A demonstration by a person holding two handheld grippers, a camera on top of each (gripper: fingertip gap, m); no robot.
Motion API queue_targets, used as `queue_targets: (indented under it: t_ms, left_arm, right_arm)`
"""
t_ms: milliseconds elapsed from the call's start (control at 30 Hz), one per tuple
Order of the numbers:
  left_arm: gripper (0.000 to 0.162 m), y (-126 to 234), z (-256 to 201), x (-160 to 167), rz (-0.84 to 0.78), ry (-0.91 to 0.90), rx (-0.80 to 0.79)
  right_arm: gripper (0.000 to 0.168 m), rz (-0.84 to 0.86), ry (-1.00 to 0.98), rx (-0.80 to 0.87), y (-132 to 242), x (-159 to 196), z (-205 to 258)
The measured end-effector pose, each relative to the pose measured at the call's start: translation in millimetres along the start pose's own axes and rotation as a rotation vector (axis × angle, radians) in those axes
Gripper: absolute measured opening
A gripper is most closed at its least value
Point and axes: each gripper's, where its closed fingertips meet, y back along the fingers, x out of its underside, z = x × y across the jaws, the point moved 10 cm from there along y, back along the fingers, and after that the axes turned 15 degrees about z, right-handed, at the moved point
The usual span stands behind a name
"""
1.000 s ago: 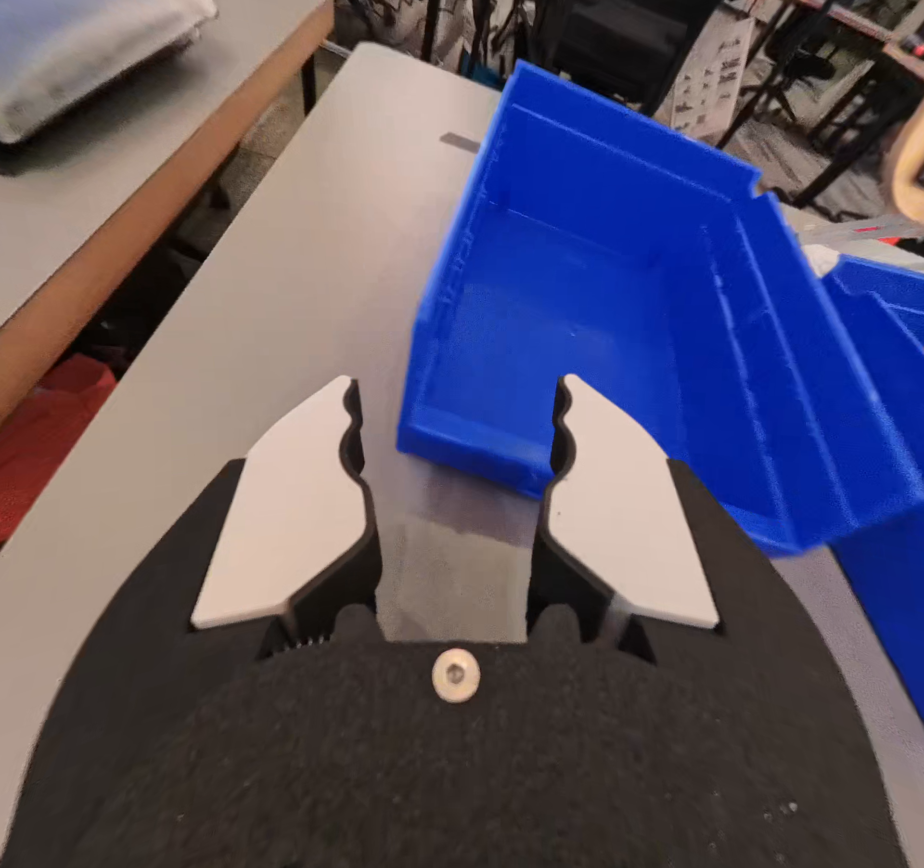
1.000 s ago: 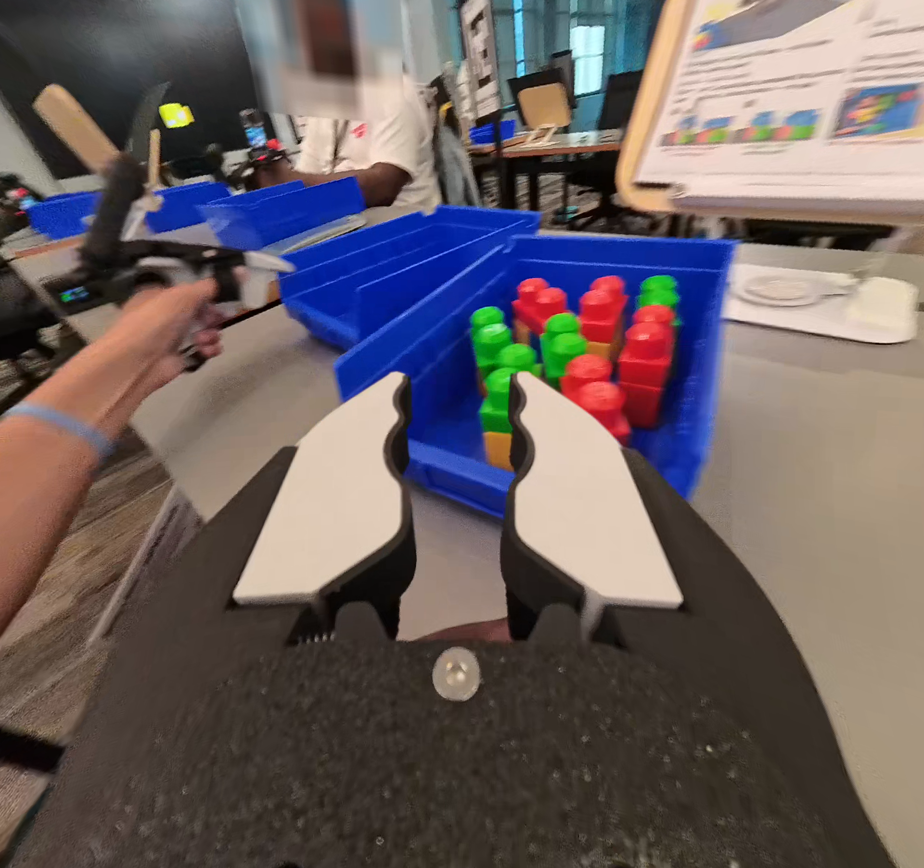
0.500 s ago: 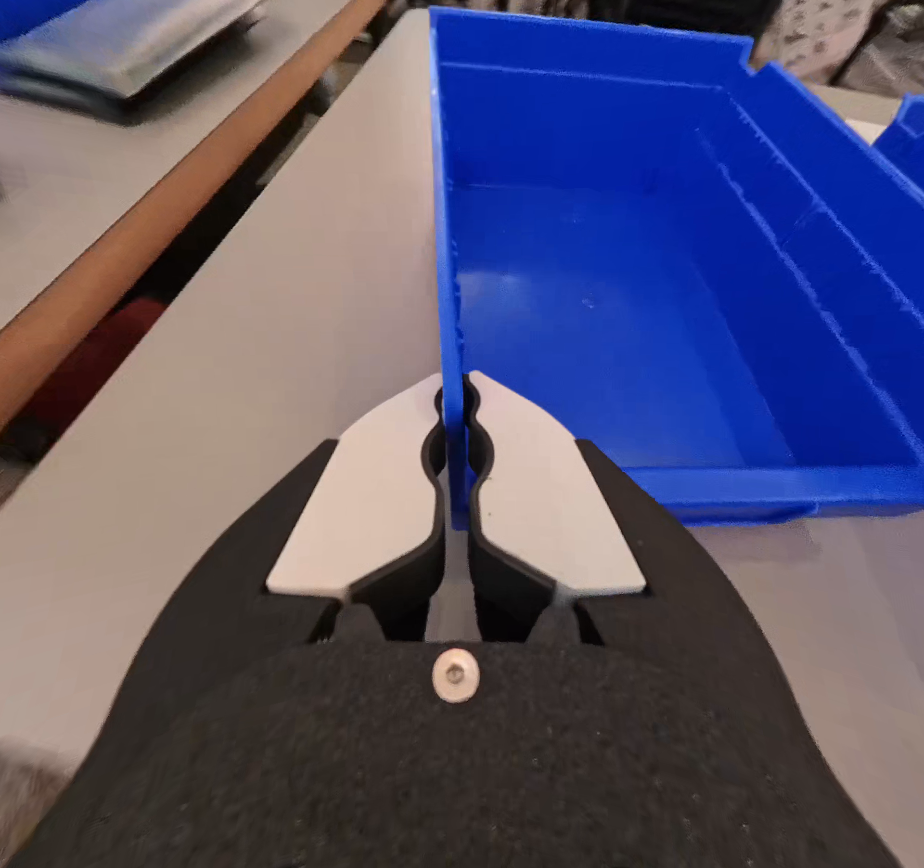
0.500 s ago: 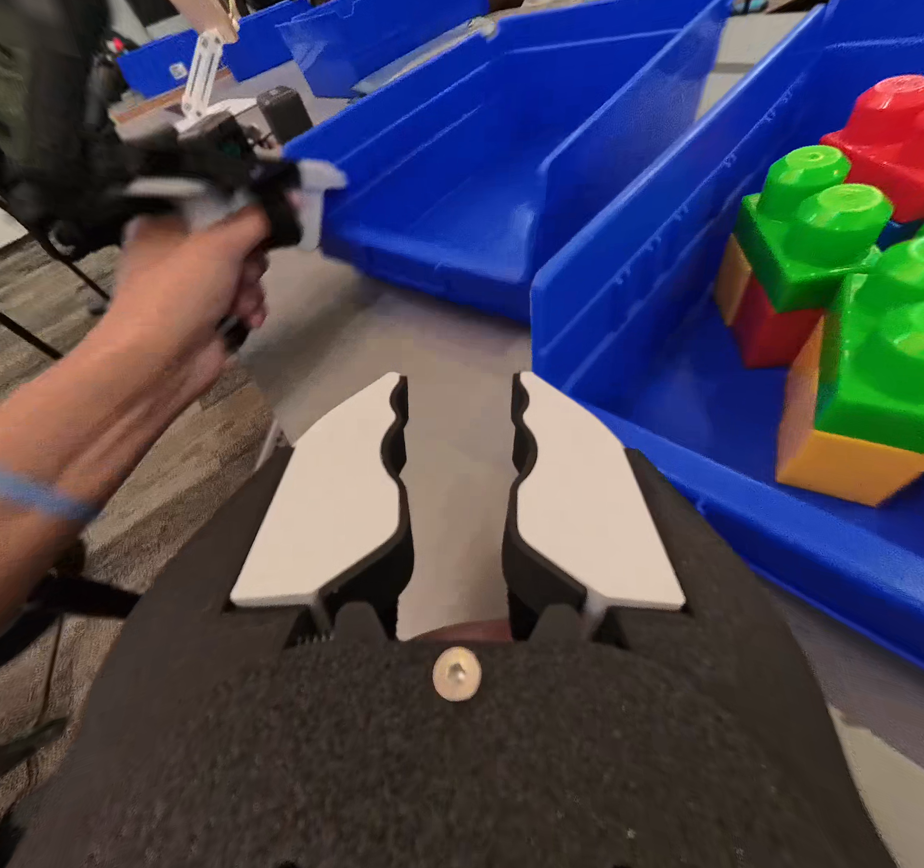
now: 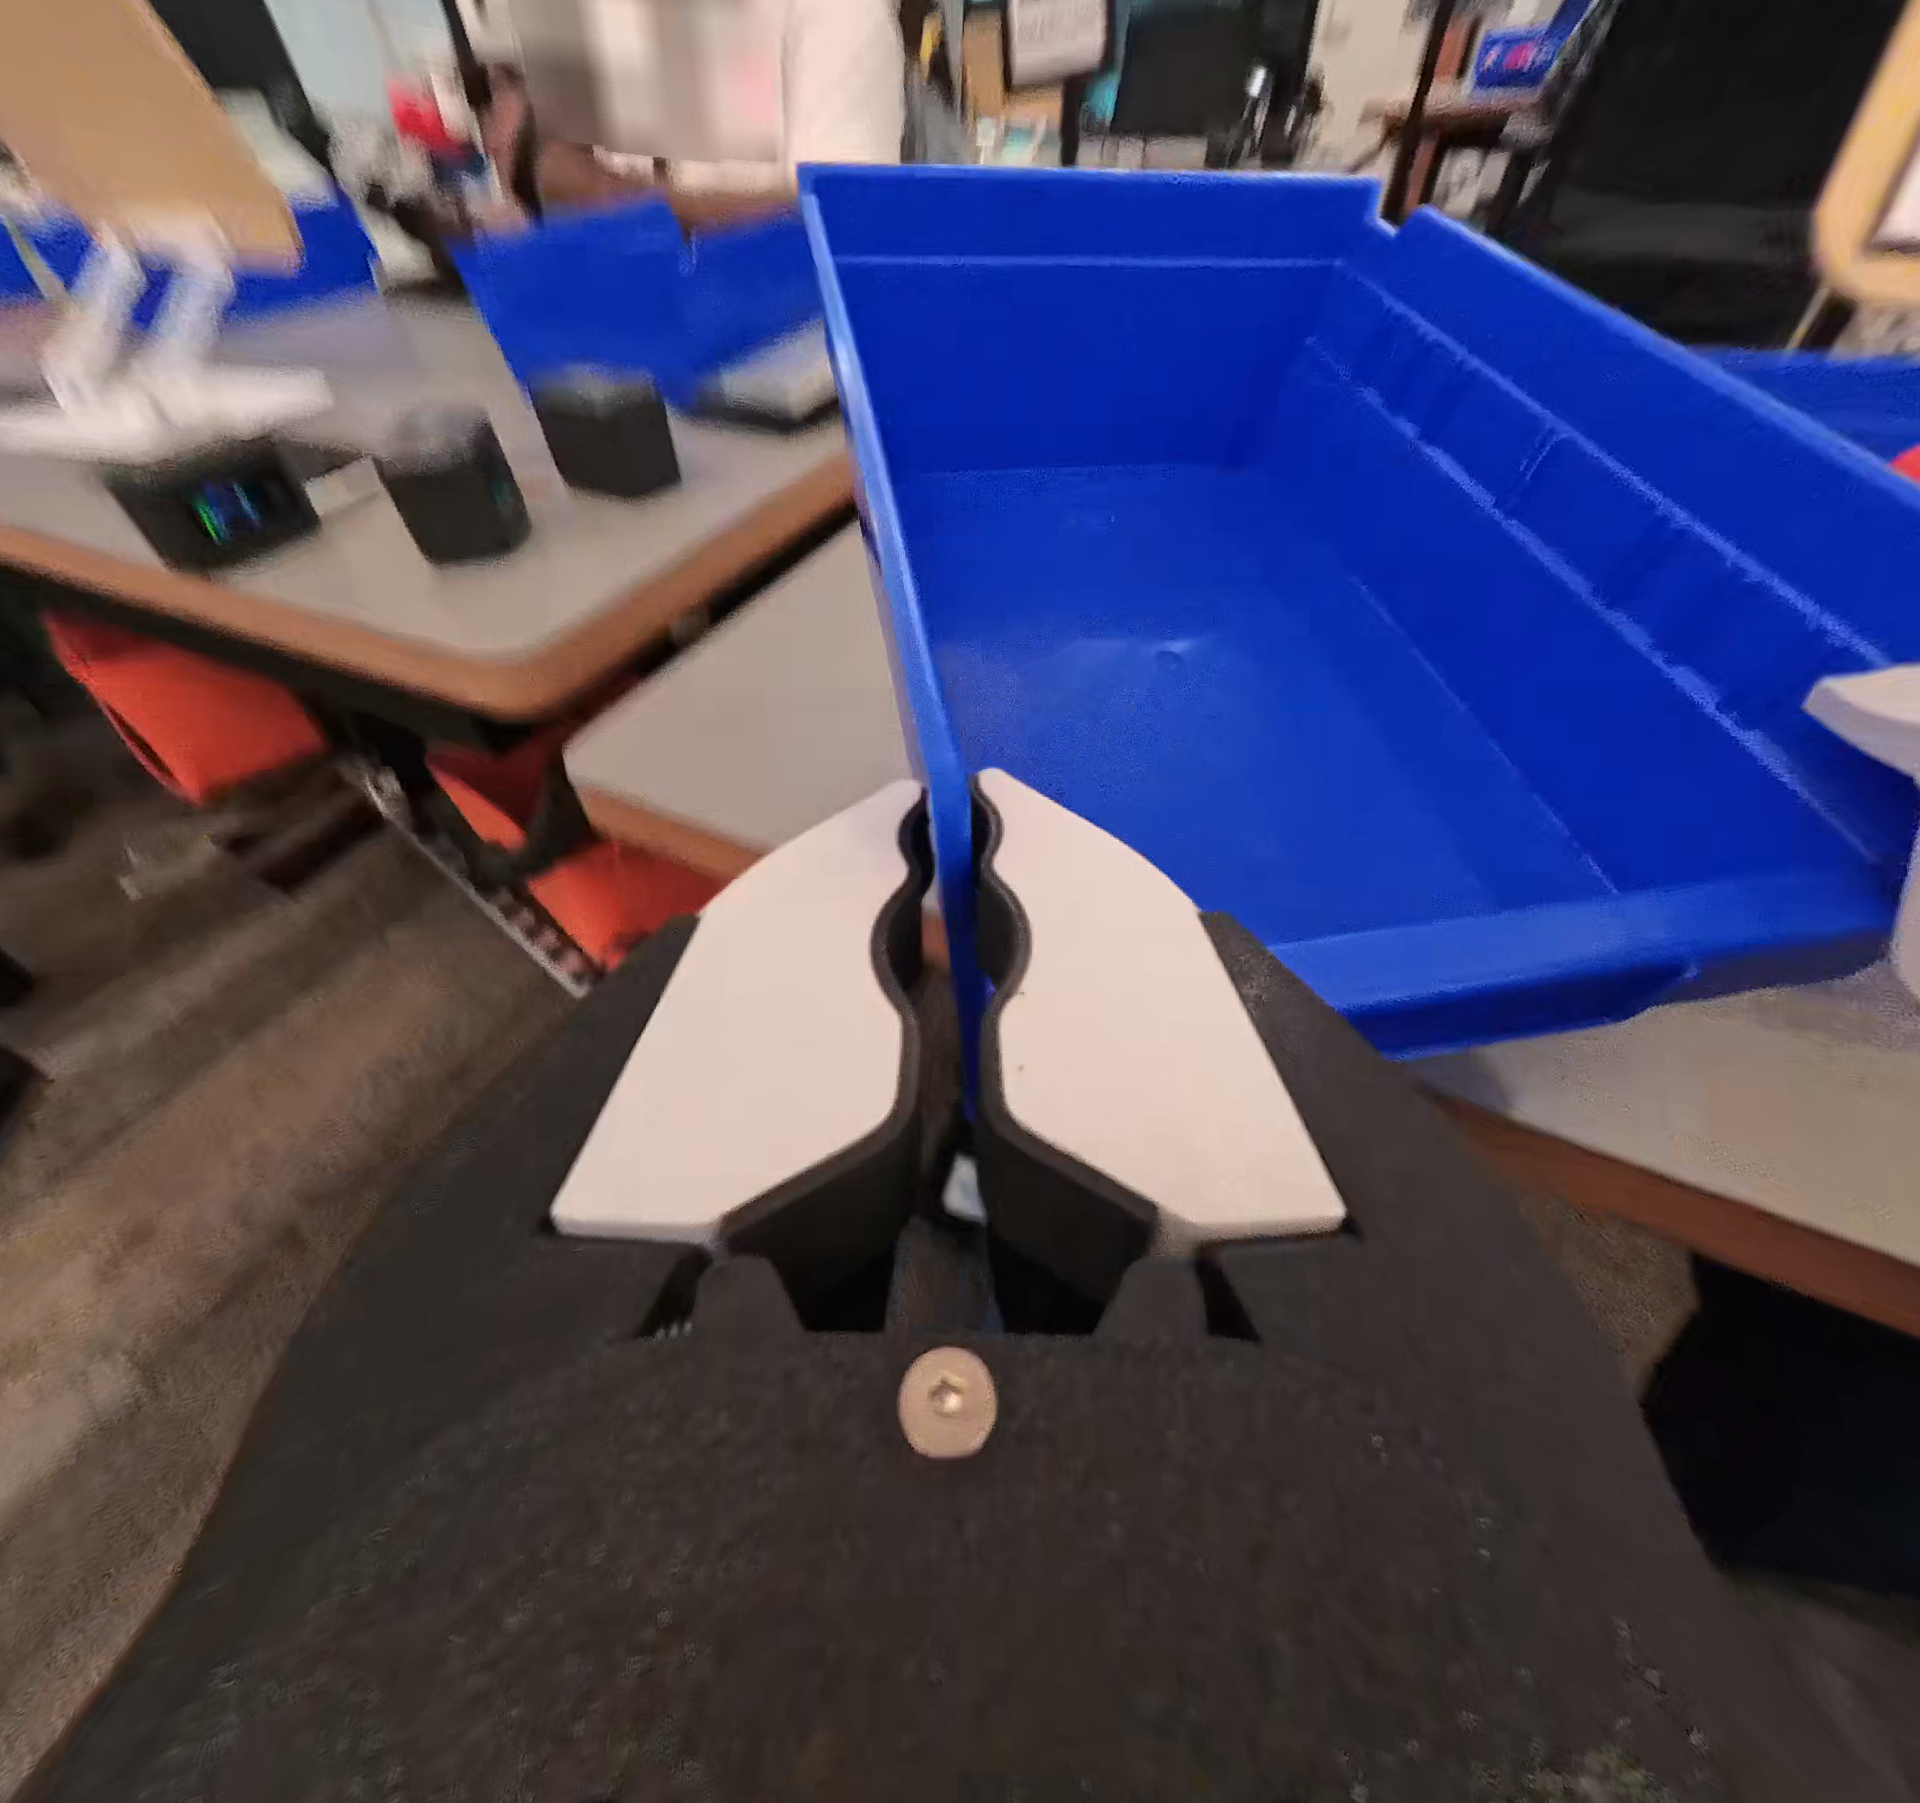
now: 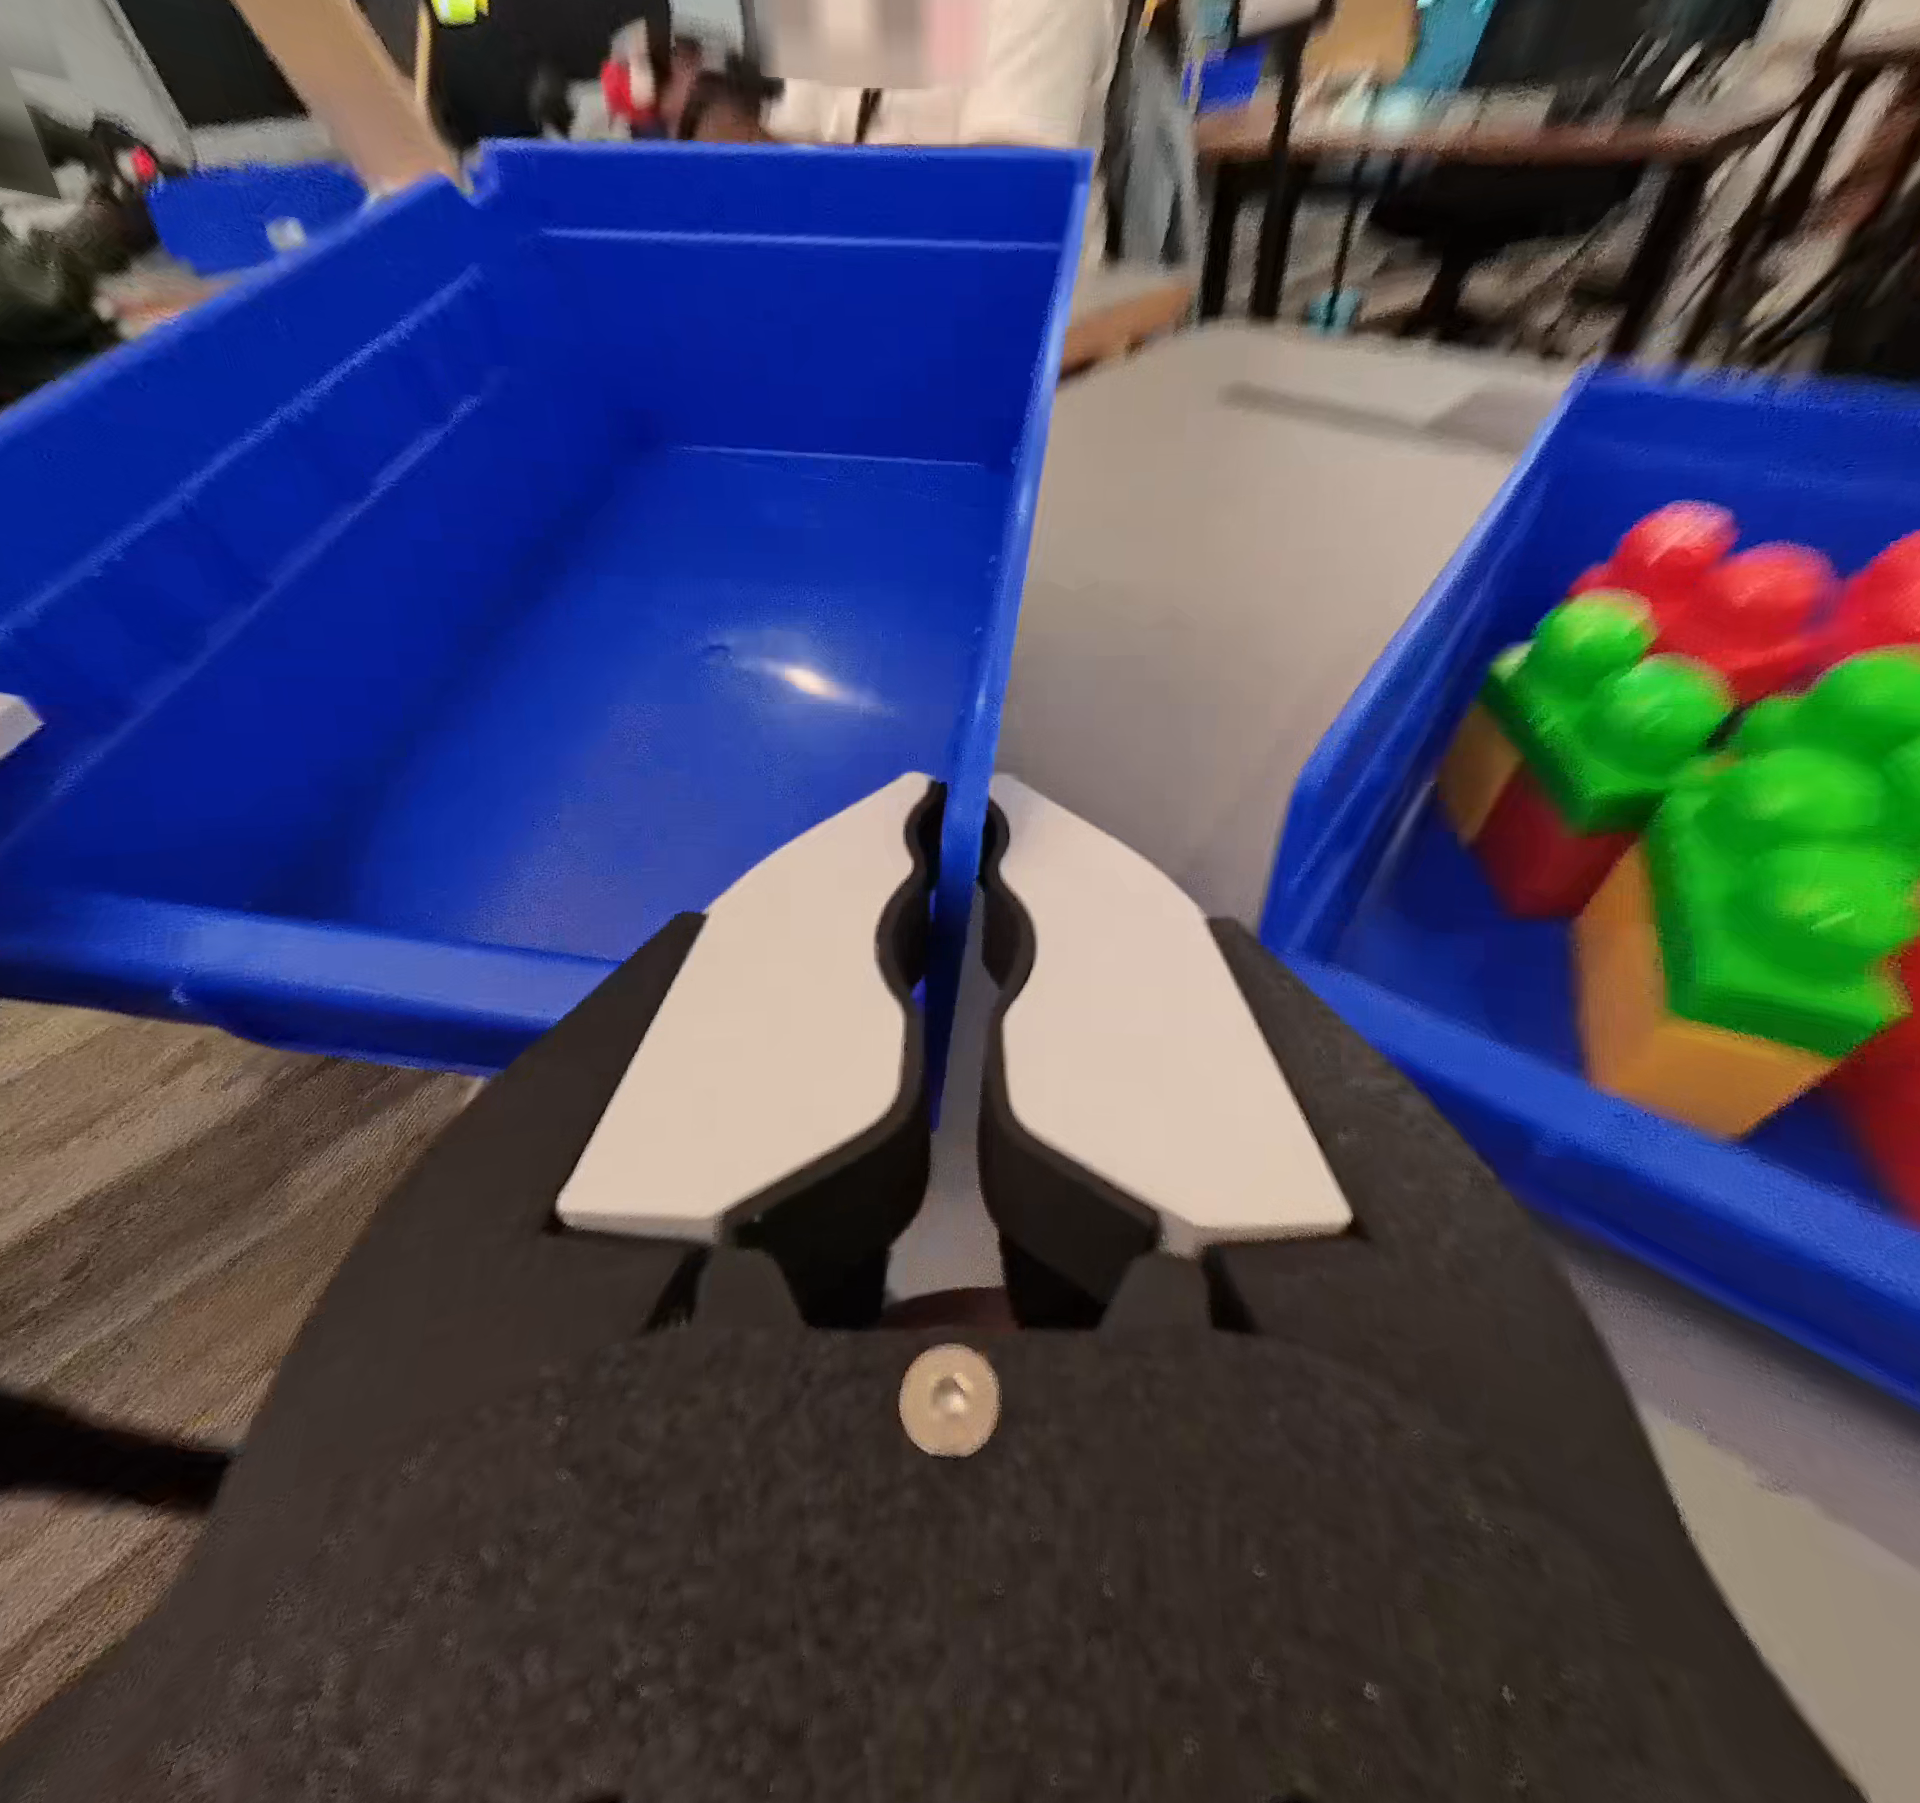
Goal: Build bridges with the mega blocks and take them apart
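In the left wrist view, the left gripper is seen with its fingers pinched on the left side wall of an empty blue bin. The bin's near front lip projects past the edge of the grey desk, and carpeted floor lies below and to the left. To the left, across a narrow gap, a second desk with a wood-coloured edge is seen carrying three small black boxes and further blue bins, all blurred. A white finger tip of the other gripper is seen at the bin's right wall, at the frame's right edge. A person in white sits beyond, behind a mosaic patch.

In the right wrist view, the right gripper is seen with its fingers closed on the same bin's right side wall. Bare desk is left between this bin and a second blue bin just to the right, in which the mega blocks, green, red and orange, are stacked against one another. The empty bin's front overhangs the floor. Its interior is unobstructed.
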Motion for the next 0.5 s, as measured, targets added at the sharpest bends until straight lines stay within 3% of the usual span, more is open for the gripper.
queue_targets:
  t_ms: [133, 233, 367, 500]
  left_arm:
    - [0.005, 39.1, -27.6, -59.8, -0.195, -0.077, 0.036]
    - [0.005, 52.1, -76.5, -114.5, -0.287, -0.087, 0.141]
    - [0.004, 54.3, -186.8, -163.9, -0.363, -0.117, 0.312]
    - [0.004, 43.7, -324.6, -168.5, -0.333, -0.148, 0.506]
  right_arm:
    - [0.004, -0.178, 0.022, 0.065, 59.6, -59.5, -23.7]
    - [0.005, -0.263, -0.007, 0.160, 109.0, -97.1, -71.2]
    - [0.004, -0.330, -0.055, 0.358, 182.7, -117.8, -166.3]
    - [0.002, -0.296, -0.102, 0.610, 259.7, -102.3, -265.4]
